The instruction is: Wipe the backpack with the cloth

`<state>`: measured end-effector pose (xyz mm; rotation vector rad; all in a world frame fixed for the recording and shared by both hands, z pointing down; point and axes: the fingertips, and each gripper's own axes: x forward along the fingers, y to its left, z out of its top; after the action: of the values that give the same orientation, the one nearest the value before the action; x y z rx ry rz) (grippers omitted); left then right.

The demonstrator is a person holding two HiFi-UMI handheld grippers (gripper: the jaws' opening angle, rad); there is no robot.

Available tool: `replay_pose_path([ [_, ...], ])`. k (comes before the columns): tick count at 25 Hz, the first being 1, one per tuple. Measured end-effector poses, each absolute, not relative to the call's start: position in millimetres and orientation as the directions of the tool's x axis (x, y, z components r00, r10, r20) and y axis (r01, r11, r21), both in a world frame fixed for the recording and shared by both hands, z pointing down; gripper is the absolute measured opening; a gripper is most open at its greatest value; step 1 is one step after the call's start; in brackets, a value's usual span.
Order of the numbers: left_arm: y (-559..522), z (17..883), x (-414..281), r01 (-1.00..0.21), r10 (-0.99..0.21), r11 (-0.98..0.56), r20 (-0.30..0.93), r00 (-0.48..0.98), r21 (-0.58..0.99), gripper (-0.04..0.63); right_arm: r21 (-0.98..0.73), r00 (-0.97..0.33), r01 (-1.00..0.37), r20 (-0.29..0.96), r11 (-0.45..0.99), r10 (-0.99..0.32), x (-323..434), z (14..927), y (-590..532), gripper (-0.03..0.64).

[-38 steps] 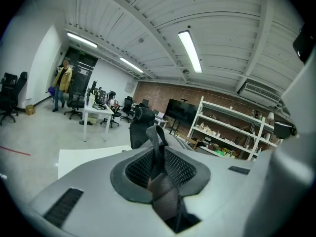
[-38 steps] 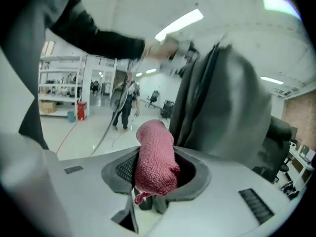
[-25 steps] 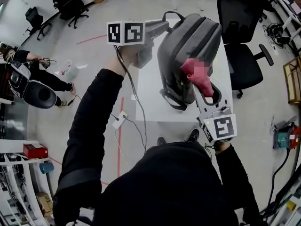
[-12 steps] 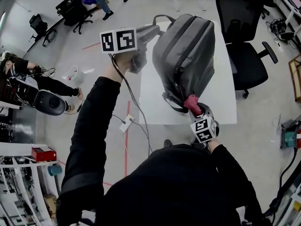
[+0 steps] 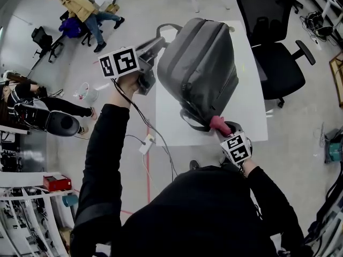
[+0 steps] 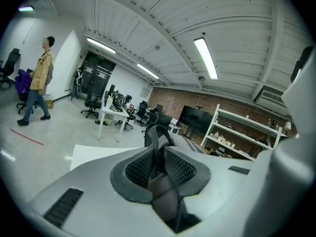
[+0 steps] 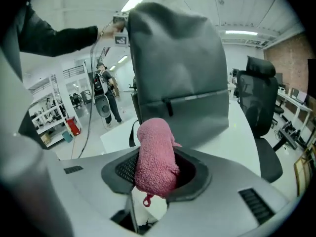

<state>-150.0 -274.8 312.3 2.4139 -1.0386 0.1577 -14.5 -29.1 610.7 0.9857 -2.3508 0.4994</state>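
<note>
Two grips: my left hand-held gripper pinches, nearly shut, the webbing handle of the smooth grey backpack leaning on the white bench. My right hand-held gripper clamps a fuzzy pink cloth at the pack's lower end. Whether cloth touches fabric, I can't tell.
</note>
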Motion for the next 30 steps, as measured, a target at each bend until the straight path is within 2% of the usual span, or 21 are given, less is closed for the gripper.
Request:
replay_pose_path([
  [2,-276,314,-147,-0.71,-0.654,-0.575,0.293,0.698,0.406,0.077,-0.091,-0.648,-0.697,0.505,0.711,-0.57,-24,553,-39,0.14],
  [4,-279,315,-142,-0.714,-0.659,-0.572,0.292,0.693,0.404,0.077,0.015,-0.691,-0.667,0.362,0.745,-0.626,-27,476,-52,0.14],
  [7,-280,317,-138,-0.724,-0.672,-0.563,0.29,0.682,0.398,0.077,0.242,-0.706,-0.668,0.09,0.704,-0.702,-23,356,-69,0.14],
  [9,-283,318,-135,-0.739,-0.689,-0.55,0.288,0.665,0.389,0.077,0.349,-0.715,-0.67,-0.062,0.656,-0.697,-13,306,-79,0.14],
  [11,-289,319,-122,-0.746,-0.702,-0.539,0.282,0.654,0.39,0.077,0.39,-0.732,-0.655,-0.115,0.648,-0.671,2,294,-92,0.14],
  [13,-291,318,-91,-0.728,-0.686,-0.546,0.278,0.673,0.414,0.077,0.363,-0.739,-0.645,-0.071,0.672,-0.67,21,308,-104,0.14],
  [15,-290,309,-70,-0.712,-0.667,-0.557,0.28,0.69,0.428,0.077,0.281,-0.731,-0.65,0.025,0.706,-0.682,33,339,-109,0.14],
  [22,-292,315,-120,-0.753,-0.699,-0.527,0.303,0.647,0.394,0.077,0.075,-0.718,-0.596,0.396,0.8,-0.572,3,525,-116,0.14],
  [26,-287,316,-121,-0.754,-0.703,-0.52,0.3,0.644,0.401,0.078,0.025,-0.657,-0.593,0.563,0.805,-0.501,19,610,-103,0.14],
  [30,-288,319,-117,-0.766,-0.712,-0.511,0.308,0.631,0.39,0.078,-0.078,-0.587,-0.588,0.726,0.805,-0.358,44,694,-82,0.14],
])
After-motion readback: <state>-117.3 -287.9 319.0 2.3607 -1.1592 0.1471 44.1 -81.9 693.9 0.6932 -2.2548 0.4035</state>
